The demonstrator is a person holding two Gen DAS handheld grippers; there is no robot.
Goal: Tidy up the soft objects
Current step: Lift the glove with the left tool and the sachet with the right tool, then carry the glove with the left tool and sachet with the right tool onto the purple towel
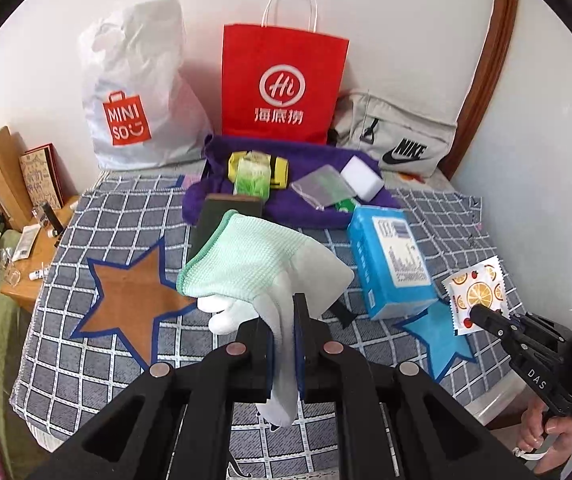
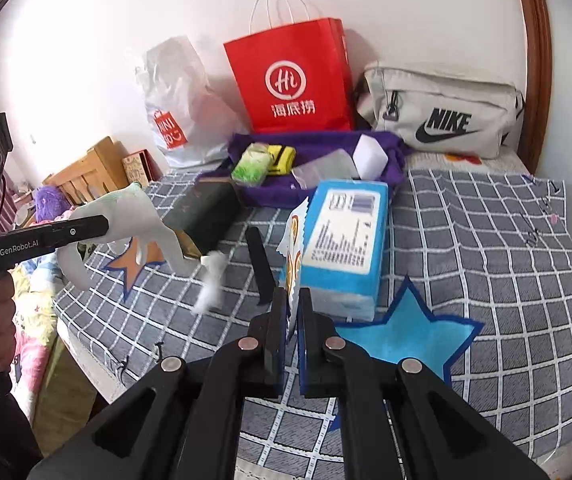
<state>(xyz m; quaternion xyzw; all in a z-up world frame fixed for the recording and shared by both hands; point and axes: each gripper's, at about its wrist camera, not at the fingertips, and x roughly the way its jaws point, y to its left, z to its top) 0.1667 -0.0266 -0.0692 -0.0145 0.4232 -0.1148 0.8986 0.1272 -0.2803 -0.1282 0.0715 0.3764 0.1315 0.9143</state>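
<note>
The left gripper [image 1: 284, 312] has its jaws closed on a white glove [image 1: 274, 308], which hangs lifted above the bed [image 1: 86, 360]. The glove's mint-green cuff [image 1: 242, 256] fans out ahead of the jaws and its fingers droop below them. From the right wrist camera the same glove [image 2: 138, 216] shows at the left edge, pinched by the left gripper [image 2: 102, 226] over the orange star [image 2: 134, 264] on the checked cover, with a wisp of white fluff [image 2: 212, 280] just beside it (whether it belongs to the glove I cannot tell).

The right gripper [image 2: 293, 312] has its jaws closed on a small packet [image 2: 291, 264] printed with orange slices; the packet stands edge-on between them. In the left wrist view the packet [image 1: 477, 292] is seen flat-on, held off the bed beside a blue tissue pack [image 1: 389, 260], with the right gripper [image 1: 475, 312] reaching in from the right and a hand [image 1: 545, 428] on its handle.

The blue pack [image 2: 345, 236] lies on the cover next to a blue star [image 2: 401, 336]. A dark block [image 1: 222, 216] lies behind the glove. Farther back a purple cloth [image 1: 286, 208] carries a green pack [image 1: 252, 176], a yellow roll [image 1: 278, 168], a clear pouch [image 1: 321, 188] and a white sponge [image 1: 361, 178]. Against the wall stand a white plastic bag [image 1: 138, 92], a red paper bag [image 1: 282, 80] and a grey pouch bag [image 1: 397, 140].
</note>
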